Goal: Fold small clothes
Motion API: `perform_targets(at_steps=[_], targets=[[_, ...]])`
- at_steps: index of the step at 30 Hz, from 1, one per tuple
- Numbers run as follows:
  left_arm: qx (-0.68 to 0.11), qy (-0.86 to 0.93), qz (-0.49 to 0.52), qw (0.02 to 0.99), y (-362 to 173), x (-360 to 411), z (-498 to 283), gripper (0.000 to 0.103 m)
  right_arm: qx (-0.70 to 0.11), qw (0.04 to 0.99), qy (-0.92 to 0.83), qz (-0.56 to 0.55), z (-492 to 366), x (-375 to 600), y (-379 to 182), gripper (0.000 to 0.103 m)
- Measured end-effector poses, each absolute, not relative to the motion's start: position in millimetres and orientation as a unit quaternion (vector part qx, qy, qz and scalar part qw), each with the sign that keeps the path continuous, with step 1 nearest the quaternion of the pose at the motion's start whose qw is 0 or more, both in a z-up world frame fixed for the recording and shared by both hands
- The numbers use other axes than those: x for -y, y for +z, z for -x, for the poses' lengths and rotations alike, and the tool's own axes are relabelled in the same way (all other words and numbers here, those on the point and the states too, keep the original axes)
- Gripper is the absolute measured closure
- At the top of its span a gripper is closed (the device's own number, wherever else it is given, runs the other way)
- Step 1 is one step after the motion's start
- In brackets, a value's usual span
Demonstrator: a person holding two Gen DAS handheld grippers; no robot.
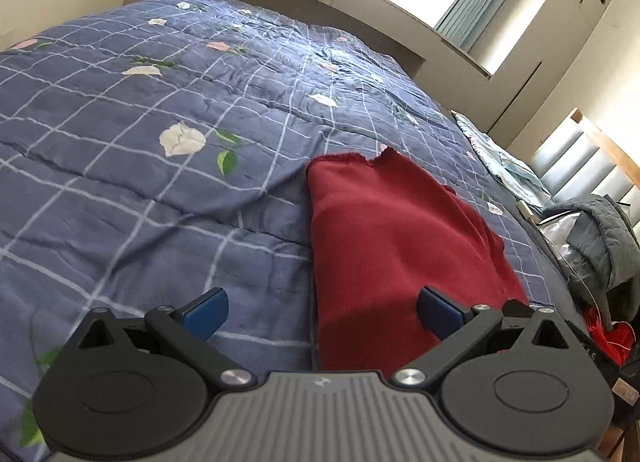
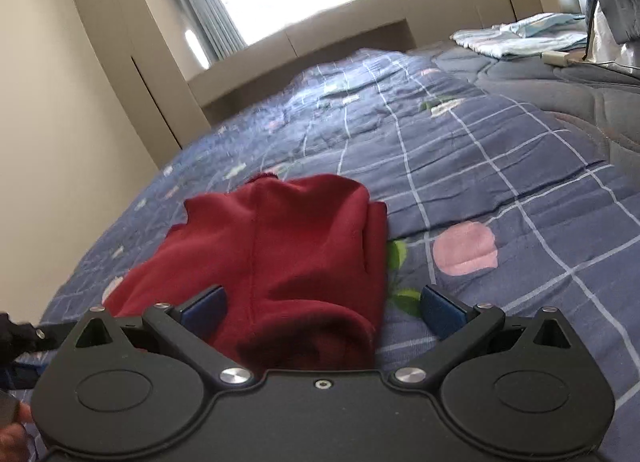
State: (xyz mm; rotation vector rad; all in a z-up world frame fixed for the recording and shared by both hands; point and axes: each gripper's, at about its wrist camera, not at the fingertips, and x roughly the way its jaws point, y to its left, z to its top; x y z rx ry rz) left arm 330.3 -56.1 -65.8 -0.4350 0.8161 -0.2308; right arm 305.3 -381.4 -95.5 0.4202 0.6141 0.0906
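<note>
Wide across both views, a bed under a blue checked quilt (image 1: 140, 189) with flower prints. Flat on that quilt, a red garment (image 1: 392, 246), partly folded, one edge doubled over on the right-wrist side (image 2: 280, 254). Far off by the headboard, pale blue folded cloth (image 2: 520, 35) and a grey jacket (image 1: 604, 234). Left tool (image 1: 322, 316) low over the garment's near left edge, jaws spread wide, gripping nothing, one blue pad (image 1: 440, 314) above red fabric, the other above quilt. Right tool (image 2: 322, 312) equally wide open and empty, straddling the garment's near rolled end.
</note>
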Motion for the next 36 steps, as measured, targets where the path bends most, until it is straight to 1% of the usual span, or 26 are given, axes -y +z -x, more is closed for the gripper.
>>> perform_targets(at_steps=[19, 21, 24, 26, 27, 29, 32, 36], targets=[[-0.401, -0.104, 0.208, 0.886, -69, 62, -332, 0.000, -0.278, 0.940, 0.045, -0.194, -298, 379, -99, 0.001], [-0.402, -0.104, 0.208, 0.886, -70, 61, -332, 0.000, -0.273, 0.941, 0.046, -0.195, -296, 379, -99, 0.004], [-0.405, -0.104, 0.209, 0.884, -70, 62, -334, 0.000, -0.263, 0.942, 0.054, -0.200, -293, 380, -99, 0.016], [-0.407, -0.103, 0.209, 0.883, -70, 62, -335, 0.000, -0.262, 0.941, 0.065, -0.203, -293, 380, -99, 0.028], [-0.408, -0.103, 0.208, 0.883, -70, 62, -335, 0.000, -0.263, 0.941, 0.067, -0.201, -293, 379, -99, 0.029], [-0.410, -0.103, 0.208, 0.882, -71, 62, -335, 0.000, -0.265, 0.941, 0.071, -0.198, -294, 377, -99, 0.037], [-0.416, -0.103, 0.211, 0.878, -71, 62, -336, 0.000, -0.264, 0.942, 0.071, -0.193, -293, 375, -98, 0.043], [-0.418, -0.102, 0.208, 0.879, -70, 61, -336, 0.000, -0.263, 0.943, 0.070, -0.190, -293, 374, -98, 0.045]])
